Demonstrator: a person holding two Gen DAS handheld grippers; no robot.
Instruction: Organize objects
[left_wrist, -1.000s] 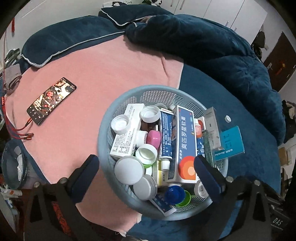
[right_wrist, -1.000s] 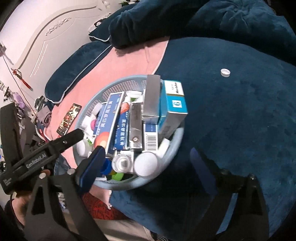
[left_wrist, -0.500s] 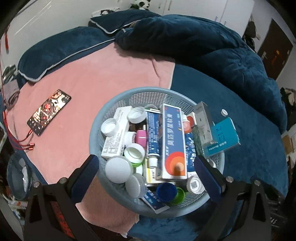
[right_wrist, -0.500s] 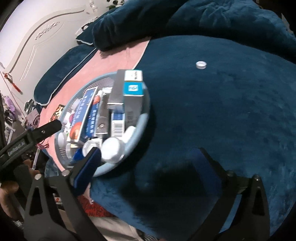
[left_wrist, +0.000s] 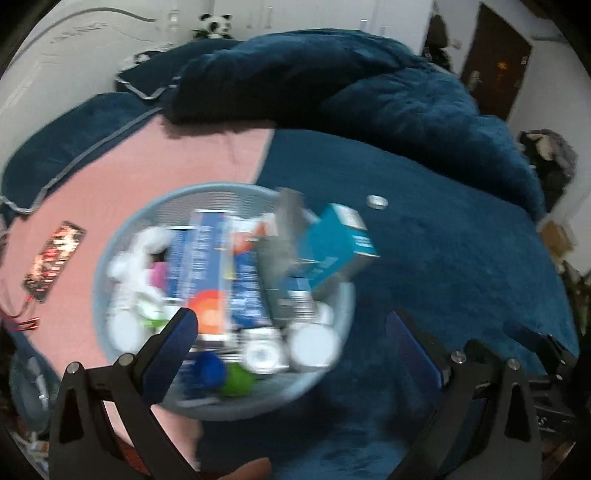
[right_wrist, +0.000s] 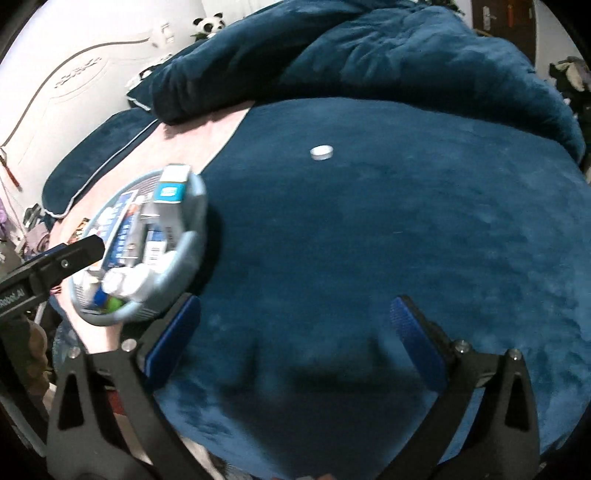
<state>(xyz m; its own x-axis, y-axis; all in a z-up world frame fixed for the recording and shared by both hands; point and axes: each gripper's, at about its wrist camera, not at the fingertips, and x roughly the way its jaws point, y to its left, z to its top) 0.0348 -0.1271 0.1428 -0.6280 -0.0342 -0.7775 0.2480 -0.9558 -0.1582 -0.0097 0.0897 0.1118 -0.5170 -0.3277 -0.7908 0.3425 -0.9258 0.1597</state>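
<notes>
A round light-blue basket (left_wrist: 122, 236) full of medicine boxes, jars and lids sits on the bed; it also shows in the right wrist view (right_wrist: 195, 206). A teal box (left_wrist: 332, 243) leans over its right rim. A small white cap (left_wrist: 376, 201) lies alone on the blue blanket, also seen in the right wrist view (right_wrist: 321, 151). My left gripper (left_wrist: 291, 336) is open, hovering over the basket's near right edge; the view is blurred. My right gripper (right_wrist: 295, 325) is open and empty over bare blanket, right of the basket.
A phone (left_wrist: 53, 254) with a red cable lies on the pink sheet (left_wrist: 147, 170) to the left. A bunched dark blue duvet (right_wrist: 369, 62) and pillows (left_wrist: 74, 133) lie at the back. The left gripper's finger (right_wrist: 55, 258) reaches into the right wrist view.
Both grippers have swung to the right. The basket has slid left in both views and the white cap has come nearer the centre. Both stay open.
</notes>
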